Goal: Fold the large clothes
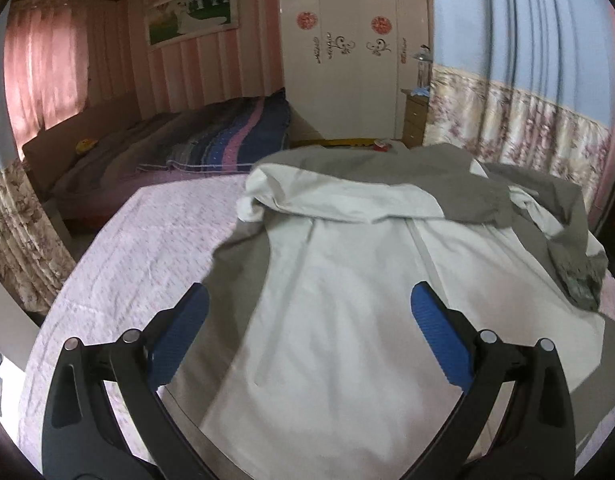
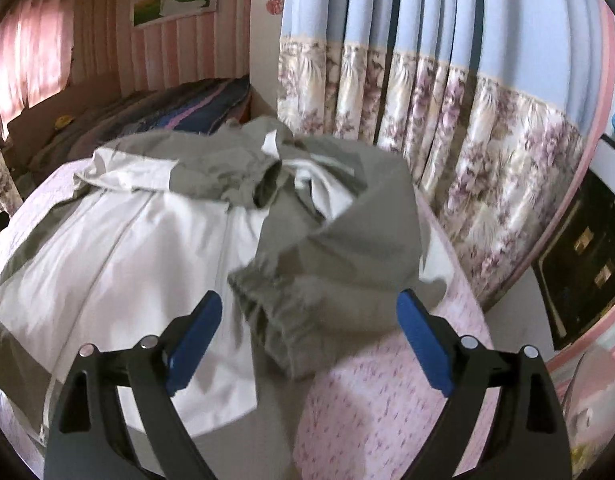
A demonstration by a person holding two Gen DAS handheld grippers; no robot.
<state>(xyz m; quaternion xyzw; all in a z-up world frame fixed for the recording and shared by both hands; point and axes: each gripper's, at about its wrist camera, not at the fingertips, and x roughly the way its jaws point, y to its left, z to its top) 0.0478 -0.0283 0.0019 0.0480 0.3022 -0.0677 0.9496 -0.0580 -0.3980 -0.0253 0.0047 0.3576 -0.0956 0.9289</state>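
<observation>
A large jacket [image 1: 347,280], white with grey-olive panels, lies spread on a pink patterned bedspread [image 1: 139,248]. Its hood [image 1: 327,196] is folded over at the far end. My left gripper [image 1: 309,294] hovers open over the white body panel, blue pads wide apart and nothing between them. In the right wrist view the same jacket [image 2: 127,248] has a grey sleeve [image 2: 339,256] folded across it, with the elastic cuff [image 2: 267,312] pointing toward me. My right gripper [image 2: 309,299] is open above that cuff, the pads well clear of the fabric.
A floral and blue curtain [image 2: 467,128] hangs close along the bed's right side. A second bed with a striped blanket [image 1: 211,140] stands at the far left, with a white wardrobe [image 1: 347,40] behind it. A dark cabinet [image 2: 587,248] stands at the right.
</observation>
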